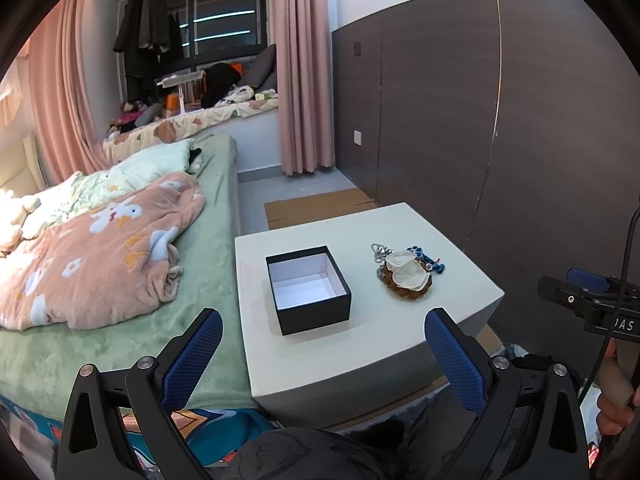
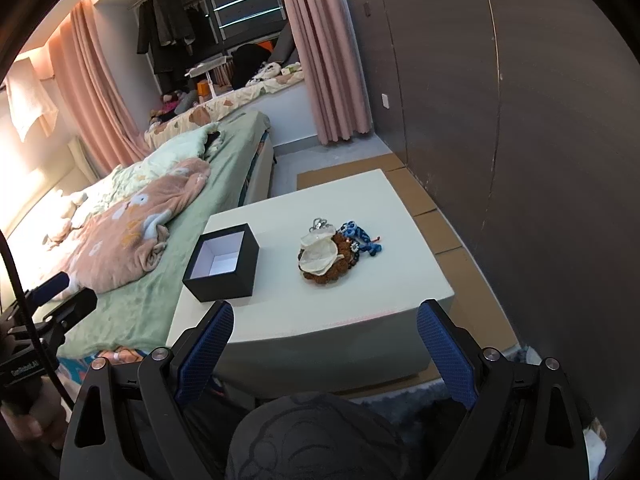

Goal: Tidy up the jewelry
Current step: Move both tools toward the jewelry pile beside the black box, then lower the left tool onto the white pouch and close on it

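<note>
An open black box [image 1: 308, 289] with a white inside stands empty on the white table [image 1: 440, 240]; it also shows in the right wrist view [image 2: 222, 264]. To its right lies a pile of jewelry [image 1: 406, 270]: white shell-like pieces on brown beads, a silver chain and a blue cord; the pile also shows in the right wrist view [image 2: 334, 252]. My left gripper [image 1: 324, 322] is open and empty, short of the table's near edge. My right gripper [image 2: 324, 314] is open and empty, also near the front edge.
A bed [image 1: 120, 280] with a green sheet and a pink blanket [image 1: 104, 256] borders the table on the left. A dark wardrobe wall [image 1: 500, 120] stands on the right. Cardboard [image 2: 440, 216] lies on the floor around the table.
</note>
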